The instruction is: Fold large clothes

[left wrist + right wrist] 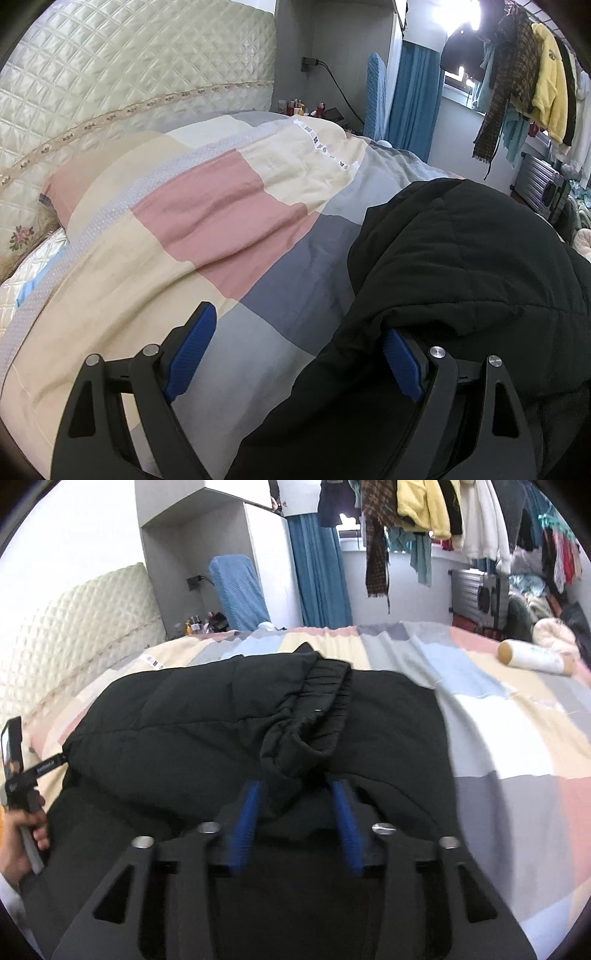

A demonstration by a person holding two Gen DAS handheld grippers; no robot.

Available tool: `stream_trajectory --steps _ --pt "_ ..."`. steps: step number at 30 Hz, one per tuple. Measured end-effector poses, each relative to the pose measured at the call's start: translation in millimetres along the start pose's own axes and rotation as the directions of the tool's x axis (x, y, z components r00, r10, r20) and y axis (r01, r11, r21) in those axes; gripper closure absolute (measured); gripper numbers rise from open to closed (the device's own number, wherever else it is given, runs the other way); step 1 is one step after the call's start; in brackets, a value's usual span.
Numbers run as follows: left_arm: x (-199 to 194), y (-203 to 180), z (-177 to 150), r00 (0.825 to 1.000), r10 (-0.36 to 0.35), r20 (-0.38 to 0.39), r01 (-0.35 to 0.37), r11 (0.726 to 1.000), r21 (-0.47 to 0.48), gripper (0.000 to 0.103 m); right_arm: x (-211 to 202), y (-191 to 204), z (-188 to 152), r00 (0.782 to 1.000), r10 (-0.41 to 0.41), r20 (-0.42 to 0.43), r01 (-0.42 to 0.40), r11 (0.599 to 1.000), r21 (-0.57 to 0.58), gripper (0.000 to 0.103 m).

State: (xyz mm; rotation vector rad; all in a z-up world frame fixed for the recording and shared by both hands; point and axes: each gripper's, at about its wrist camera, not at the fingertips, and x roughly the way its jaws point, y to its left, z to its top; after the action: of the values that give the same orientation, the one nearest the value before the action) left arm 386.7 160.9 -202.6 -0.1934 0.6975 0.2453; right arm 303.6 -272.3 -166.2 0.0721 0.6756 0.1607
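Both tools are down by the big black puffy jacket (229,723) on the bed. On the left tool (295,354) the two blue fingers (192,350) stand wide apart, and nothing is between them. One finger is over the patchwork quilt (207,221). The other finger pokes just under the edge of the jacket.

On the right tool (297,823) the blue fingers (247,819) are part way apart. A bunched fold of the jacket, with a stretchy cuff (328,694) on top, hangs down right at the finger tips. The picture is blurry there, so I cannot tell if the tool is pinching the cloth.

From the right tool's camera, the person's left hand (22,842) shows at the far left edge, wrapped around the handle of the other tool.

The jacket lies spread on the quilt, near the padded cream headboard (110,74). A white bottle (535,657) lies on its side on the quilt, well apart from the jacket. Clothes (424,506) hang on a rail by the window.
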Motion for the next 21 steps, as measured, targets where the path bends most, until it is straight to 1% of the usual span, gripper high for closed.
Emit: stream_trajectory --steps 2,4,6,8,9,11,12,13,15,18,21 --pt "-1 0 0 1.0 -0.003 0.0 0.003 1.0 0.001 0.016 -7 -7 -2 1.0 -0.029 0.008 0.029 1.0 -0.002 0.036" --pt "-1 1 -1 1.0 -0.006 -0.003 0.006 1.0 0.0 0.016 -10 -17 -7 0.996 -0.083 0.016 0.083 0.997 -0.011 0.034" --pt "-1 1 -2 1.0 -0.008 -0.007 0.008 1.0 -0.004 0.016 -8 -30 -12 0.987 -0.16 -0.003 0.16 0.987 -0.027 0.033" --pt "-1 0 -2 1.0 -0.01 -0.009 0.01 1.0 -0.008 0.016 -3 -43 -17 0.979 -0.199 -0.03 0.198 0.98 -0.032 0.033" --pt "-1 0 -3 1.0 -0.01 -0.01 0.01 1.0 -0.008 0.016 0 -49 -20 0.977 -0.209 -0.047 0.208 0.978 -0.025 0.031" --pt "-1 0 -3 1.0 -0.008 -0.011 0.008 1.0 -0.006 0.016 9 -59 -25 0.975 -0.204 -0.084 0.204 0.979 -0.008 0.027" --pt "-1 -1 -3 1.0 -0.006 -0.011 0.006 1.0 -0.003 0.016 15 -61 -27 0.975 -0.196 -0.101 0.197 0.98 -0.002 0.027" --pt "-1 -1 -4 1.0 -0.005 -0.011 0.005 1.0 -0.002 0.016 22 -62 -29 0.973 -0.197 -0.119 0.198 0.98 -0.011 0.027" --pt "-1 -2 -4 1.0 -0.003 -0.01 0.003 1.0 0.001 0.016 30 -62 -29 0.968 -0.218 -0.124 0.216 0.976 -0.036 0.027" --pt "-1 -1 -4 1.0 -0.004 -0.008 0.004 1.0 0.004 0.016 36 -61 -21 0.974 -0.206 -0.09 0.203 0.978 -0.039 0.027" --pt "-1 -1 -4 1.0 -0.007 -0.005 0.007 1.0 0.005 0.016 29 -60 -5 0.982 -0.186 -0.009 0.186 0.983 -0.007 0.027"
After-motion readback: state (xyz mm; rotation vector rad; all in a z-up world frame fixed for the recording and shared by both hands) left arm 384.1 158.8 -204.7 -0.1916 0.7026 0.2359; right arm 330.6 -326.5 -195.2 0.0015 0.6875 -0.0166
